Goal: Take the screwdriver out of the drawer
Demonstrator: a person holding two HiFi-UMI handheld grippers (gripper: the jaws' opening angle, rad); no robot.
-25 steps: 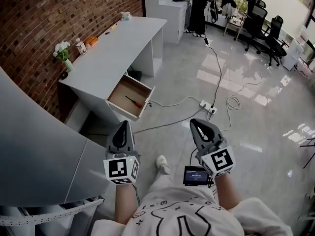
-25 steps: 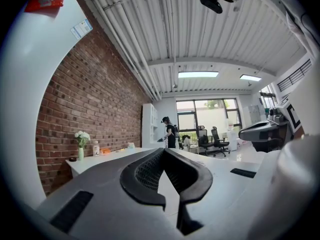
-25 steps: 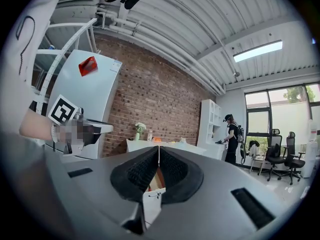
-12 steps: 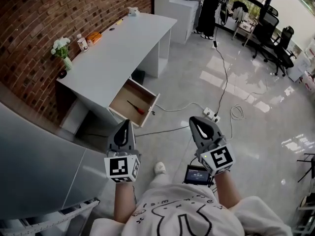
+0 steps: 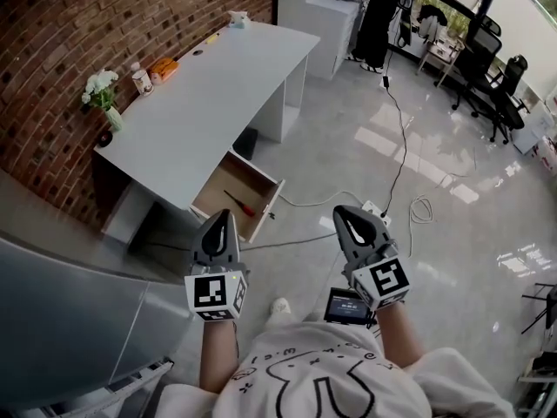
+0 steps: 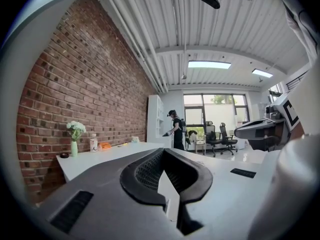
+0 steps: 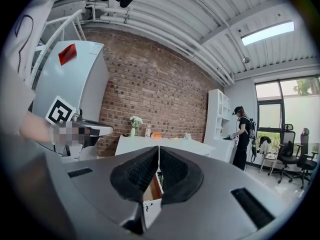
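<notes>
Biggest thing here is the glossy grey floor (image 5: pixel 452 233) filling the right half of the head view, then the brick wall (image 5: pixel 130 16) running along the upper left. Against that wall sits a long white desk (image 5: pixel 209 85), and its drawer (image 5: pixel 214 200) is pulled open at the near end, just left of frame centre. Way up top there's a person in black (image 5: pixel 379 16) standing at a white cabinet, with a few office chairs (image 5: pixel 500 94) off at the upper right. The two grippers sit in the lower middle of the frame, both held out over the floor, short of the drawer. The left gripper (image 5: pixel 219 218) has its jaws pressed together with nothing in them, and the right gripper (image 5: pixel 345 214) is the same, pads meeting and empty. A power strip (image 5: pixel 376 209) with cables lies on the floor just above the right one. Small stuff: a vase of white flowers (image 5: pixel 100 90) at the desk's far left edge. The screwdriver (image 5: pixel 241 204), black shaft and red handle, lies flat inside the open drawer, untouched.
</notes>
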